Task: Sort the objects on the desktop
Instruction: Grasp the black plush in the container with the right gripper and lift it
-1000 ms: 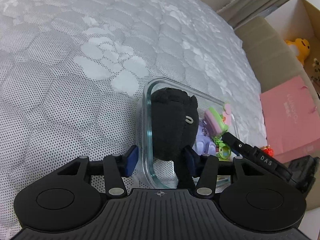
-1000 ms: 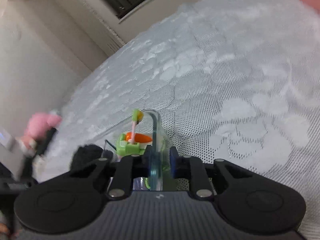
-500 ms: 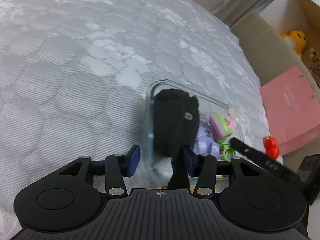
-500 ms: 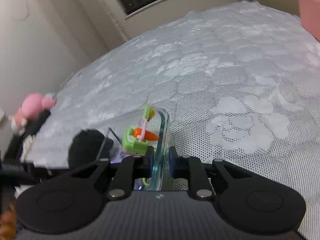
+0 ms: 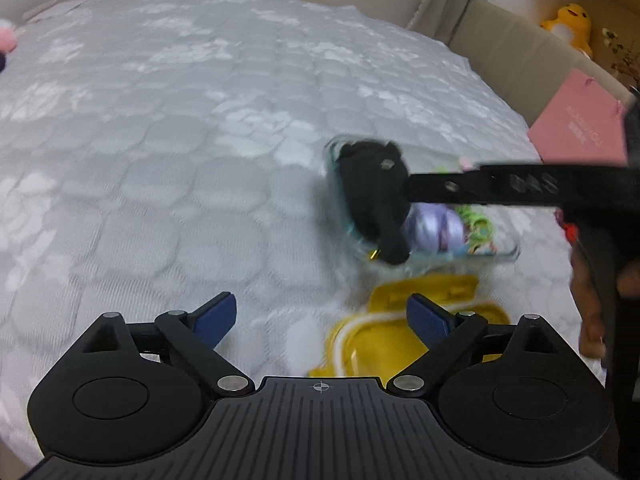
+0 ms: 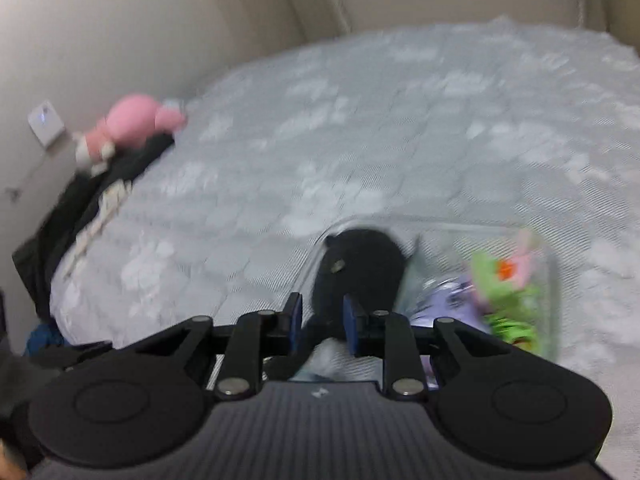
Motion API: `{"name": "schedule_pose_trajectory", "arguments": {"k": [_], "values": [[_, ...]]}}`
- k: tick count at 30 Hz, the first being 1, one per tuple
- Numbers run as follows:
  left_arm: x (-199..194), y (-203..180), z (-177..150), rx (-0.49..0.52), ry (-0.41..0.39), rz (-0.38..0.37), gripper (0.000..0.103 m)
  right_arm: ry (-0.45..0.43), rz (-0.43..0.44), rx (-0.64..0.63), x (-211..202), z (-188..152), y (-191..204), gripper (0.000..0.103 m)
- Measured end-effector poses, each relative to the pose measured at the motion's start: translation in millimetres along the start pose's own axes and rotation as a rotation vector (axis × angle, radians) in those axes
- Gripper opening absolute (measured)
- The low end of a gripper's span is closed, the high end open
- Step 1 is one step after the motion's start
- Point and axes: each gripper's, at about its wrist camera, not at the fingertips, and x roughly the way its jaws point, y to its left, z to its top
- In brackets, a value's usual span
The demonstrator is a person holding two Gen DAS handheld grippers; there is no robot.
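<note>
A grey quilted mattress (image 5: pixel 168 152) carries a clear glass container (image 5: pixel 510 254), a yellow lid (image 5: pixel 384 344) just beside it, and a pink plush (image 6: pixel 136 122) at the far edge.

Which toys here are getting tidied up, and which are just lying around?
Being tidied:
- glass box
- black plush inside it
- purple toy and green toy inside it
- yellow lid

Just lying around:
- pink plush
- yellow plush
- pink bag
</note>
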Motion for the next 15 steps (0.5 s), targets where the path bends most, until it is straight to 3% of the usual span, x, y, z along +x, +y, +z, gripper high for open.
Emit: {"name": "schedule_pose_trajectory", "arguments": {"k": [6, 9, 10, 11, 15], "values": [[4.0, 18.5, -5.3, -0.060, 0.022, -0.056, 0.097, 0.226, -0.015, 0.055, 34.6, 10.8, 3.5, 0.025], [7.6, 17.4, -6.5, -0.062, 0.032, -0.077, 0.097, 0.265, -0.086, 0.055, 52.1, 7.1, -4.3, 0.023], [8.3, 15.6, -7.9, -0.055, 0.035, -0.081, 0.097, 0.263, -0.114, 0.040, 57.5, 5.8, -6.0, 0.012], [8.9, 13.5, -9.1, -0.048, 0.039, -0.083, 0.097, 0.256, -0.114, 0.043, 58.7, 5.9, -8.0, 0.012], [8.7, 7.9, -11.7, -0.014, 0.046, -0.084, 0.098, 0.253, -0.031, 0.122, 42.9, 14.5, -18.4, 0.026]]}}
